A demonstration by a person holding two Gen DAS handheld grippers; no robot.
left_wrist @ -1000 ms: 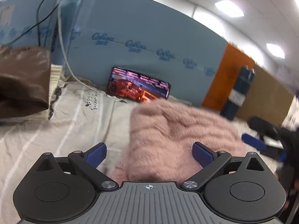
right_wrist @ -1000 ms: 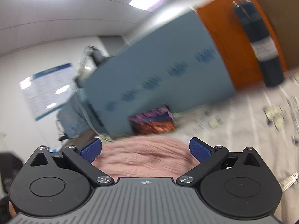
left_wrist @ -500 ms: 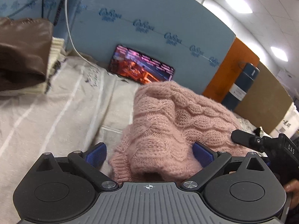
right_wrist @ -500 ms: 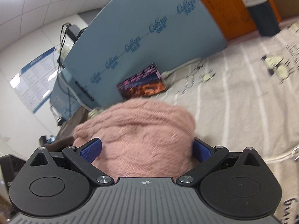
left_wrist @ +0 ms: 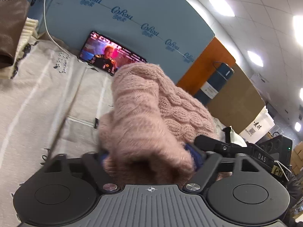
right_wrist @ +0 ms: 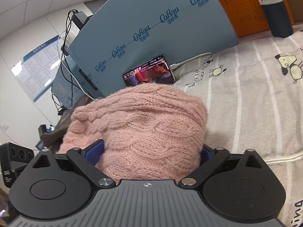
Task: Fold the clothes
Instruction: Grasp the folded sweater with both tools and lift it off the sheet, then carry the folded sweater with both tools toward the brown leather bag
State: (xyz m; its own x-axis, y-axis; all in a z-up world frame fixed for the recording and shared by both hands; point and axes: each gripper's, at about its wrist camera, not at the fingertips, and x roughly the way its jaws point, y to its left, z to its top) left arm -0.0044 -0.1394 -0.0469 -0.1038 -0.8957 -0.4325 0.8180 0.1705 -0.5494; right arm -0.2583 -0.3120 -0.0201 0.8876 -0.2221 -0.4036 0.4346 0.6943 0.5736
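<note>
A pink cable-knit sweater (left_wrist: 151, 113) lies bunched on the grey striped sheet (left_wrist: 37, 98). It fills the gap between the jaws of my left gripper (left_wrist: 151, 155), whose blue pads are nearly buried in the knit. In the right wrist view the sweater (right_wrist: 144, 124) also fills my right gripper (right_wrist: 149, 151), whose blue pads (right_wrist: 94, 151) stand wide apart at its sides. I cannot tell whether either gripper is pinching the fabric. The right gripper's body (left_wrist: 236, 149) shows at the right of the left wrist view.
A lit phone (left_wrist: 111, 56) leans on a blue foam board (left_wrist: 123, 19) behind the sweater, with a white cable (right_wrist: 191, 60). A brown garment (left_wrist: 11, 28) on cream knitwear sits far left. A dark blue bottle (right_wrist: 274, 9) and an orange board (left_wrist: 206, 64) stand at the right.
Both grippers have pushed forward into the sweater. Its near end now fills and covers the left gripper's pads, and the right view has dropped lower onto the knit.
</note>
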